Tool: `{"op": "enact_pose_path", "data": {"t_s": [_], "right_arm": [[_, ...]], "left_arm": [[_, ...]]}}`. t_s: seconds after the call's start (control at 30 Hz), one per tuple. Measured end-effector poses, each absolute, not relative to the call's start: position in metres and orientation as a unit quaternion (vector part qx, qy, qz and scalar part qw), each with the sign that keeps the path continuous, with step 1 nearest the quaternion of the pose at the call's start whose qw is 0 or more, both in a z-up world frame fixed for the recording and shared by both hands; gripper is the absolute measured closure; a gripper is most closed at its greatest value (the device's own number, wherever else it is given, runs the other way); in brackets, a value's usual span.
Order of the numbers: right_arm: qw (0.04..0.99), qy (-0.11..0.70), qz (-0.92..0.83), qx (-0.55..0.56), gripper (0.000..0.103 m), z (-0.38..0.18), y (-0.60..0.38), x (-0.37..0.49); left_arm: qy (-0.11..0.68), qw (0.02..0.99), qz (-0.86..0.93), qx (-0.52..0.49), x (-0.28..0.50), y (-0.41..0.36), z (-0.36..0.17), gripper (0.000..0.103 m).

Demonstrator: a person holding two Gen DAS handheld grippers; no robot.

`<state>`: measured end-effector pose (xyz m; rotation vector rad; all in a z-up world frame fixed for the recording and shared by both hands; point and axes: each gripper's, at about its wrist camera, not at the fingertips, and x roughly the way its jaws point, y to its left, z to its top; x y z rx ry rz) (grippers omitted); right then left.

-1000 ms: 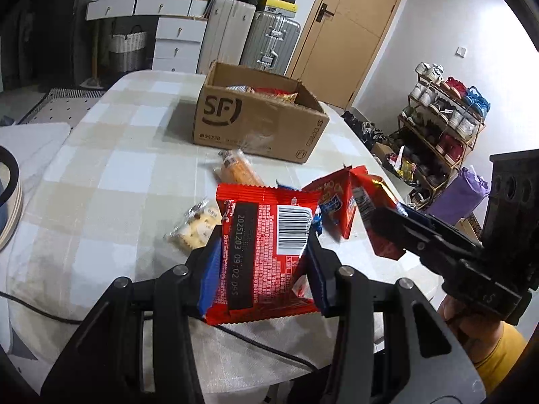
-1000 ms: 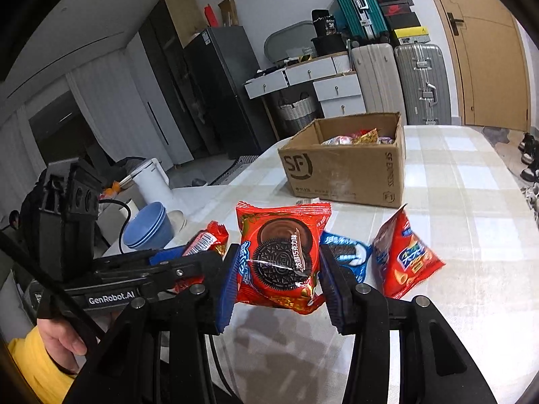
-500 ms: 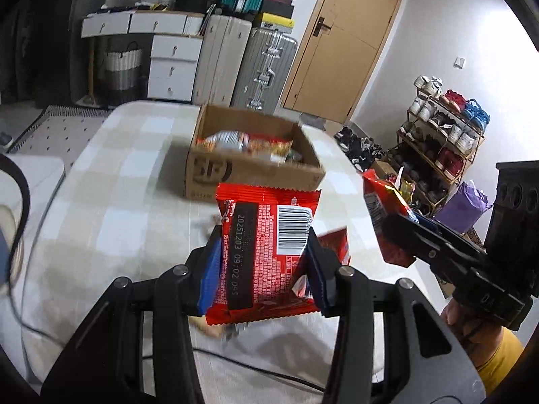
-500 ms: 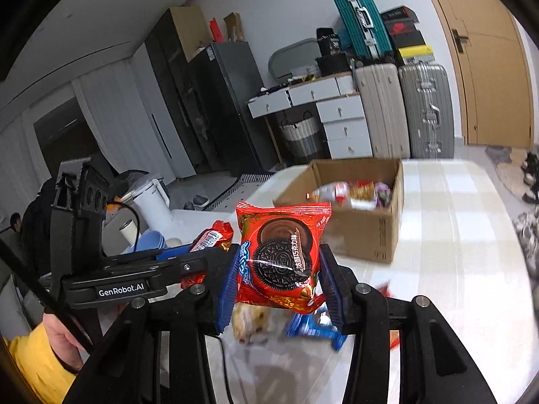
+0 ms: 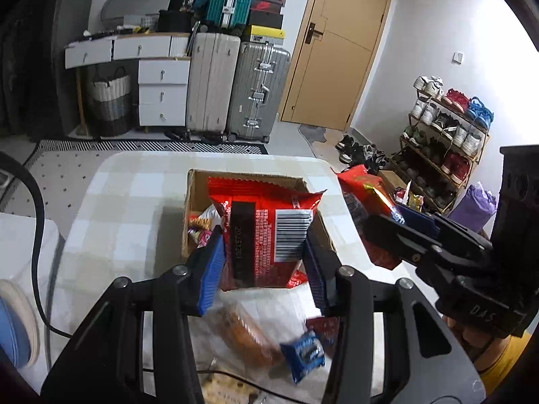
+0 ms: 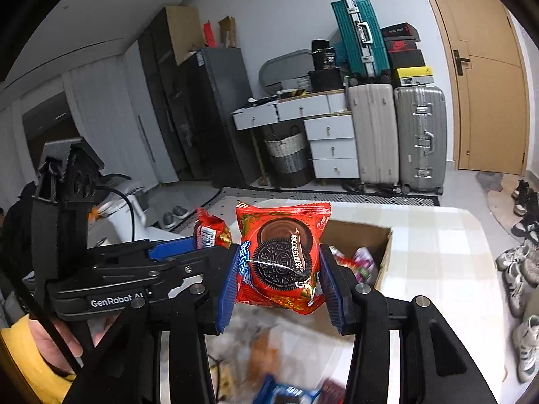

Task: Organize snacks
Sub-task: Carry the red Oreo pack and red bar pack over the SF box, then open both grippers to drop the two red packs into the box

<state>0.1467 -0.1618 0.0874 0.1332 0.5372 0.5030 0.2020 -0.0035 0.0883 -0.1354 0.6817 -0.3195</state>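
Suitcases (image 5: pixel 235 87) and white drawers (image 6: pixel 331 144) line the far wall behind a checked tabletop (image 5: pixel 111 202). On it stands an open brown cardboard box (image 5: pixel 188 215) with snacks inside. The left gripper (image 5: pixel 262 262) clamps a red foil snack packet (image 5: pixel 266 232), barcode side showing, held above the box. The right gripper (image 6: pixel 279 286) pinches a red Oreo packet (image 6: pixel 281 256) near the box — both packets off the table. Loose snacks lie blurred below, including a small blue cookie pack (image 5: pixel 305 353).

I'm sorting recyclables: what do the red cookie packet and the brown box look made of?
Red cookie packet in the right claw: seemingly glossy plastic film, with shiny glare, crinkles and a serrated top seal. Brown box: matte corrugated cardboard, judging by its dull tan walls and folded flaps.
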Motion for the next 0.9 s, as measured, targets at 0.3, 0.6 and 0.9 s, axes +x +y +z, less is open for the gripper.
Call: {"op": "enact_pose_path", "data": {"t_s": [0.3,0.6,0.9], "right_arm": [[0.927,0.301,0.216,0.061,0.058,0.061,-0.162,0.223],[0.919,0.337,0.200,0.047,0.058,0.030,-0.159,0.273],[0.911,0.366,0.190,0.024,0.058,0.004,-0.153,0.291]], "left_arm": [[0.367,0.915,-0.158,-0.049,0.303,-0.019,0.069,0.062],[0.412,0.899,-0.142,-0.051,0.384,-0.027,0.020,0.062],[0.435,0.890,-0.132,-0.048,0.410,-0.027,-0.014,0.061]]}}
